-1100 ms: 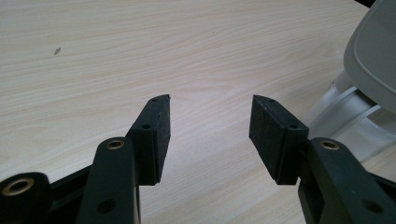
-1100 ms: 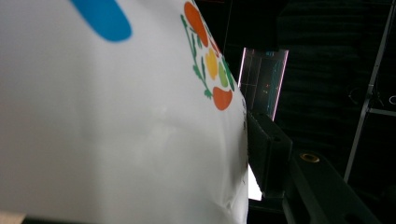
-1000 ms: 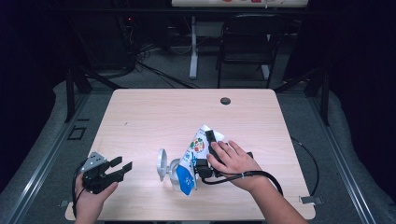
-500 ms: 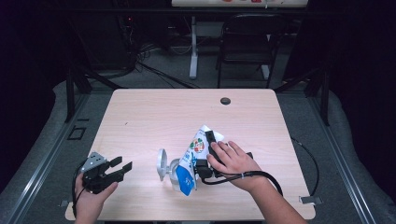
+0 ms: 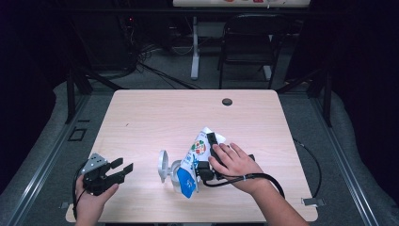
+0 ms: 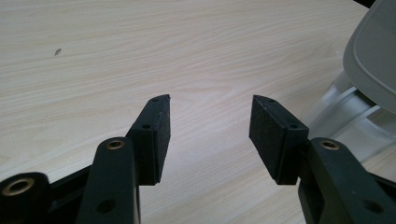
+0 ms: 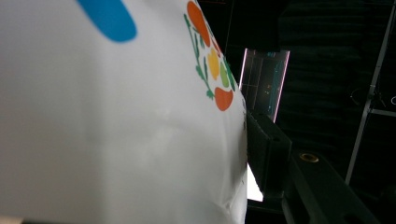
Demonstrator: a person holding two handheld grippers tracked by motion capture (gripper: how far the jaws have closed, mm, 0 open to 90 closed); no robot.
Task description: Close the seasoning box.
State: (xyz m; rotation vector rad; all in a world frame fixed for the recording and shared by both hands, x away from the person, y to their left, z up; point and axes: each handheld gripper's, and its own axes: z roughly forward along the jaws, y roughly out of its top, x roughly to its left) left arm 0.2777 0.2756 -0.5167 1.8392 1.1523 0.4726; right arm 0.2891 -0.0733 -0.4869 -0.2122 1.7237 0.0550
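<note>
Dark room, pale wooden desk [image 5: 155, 117]. The right gripper [image 5: 210, 155] has its jaws clamped on the printed bag [image 5: 194, 162] at the near middle, tipped over the clear lidded container [image 5: 170, 170]; better keep that tilt gentle. The left gripper [image 5: 115, 170] waits, jaws apart and empty.

White printed pouch at the open container

We see a white pouch [image 5: 194, 160] with blue base and fruit print, tilted, its lower end at a clear plastic container [image 5: 175, 170] whose grey lid [image 5: 163, 165] stands open, near the table's front edge.
</note>
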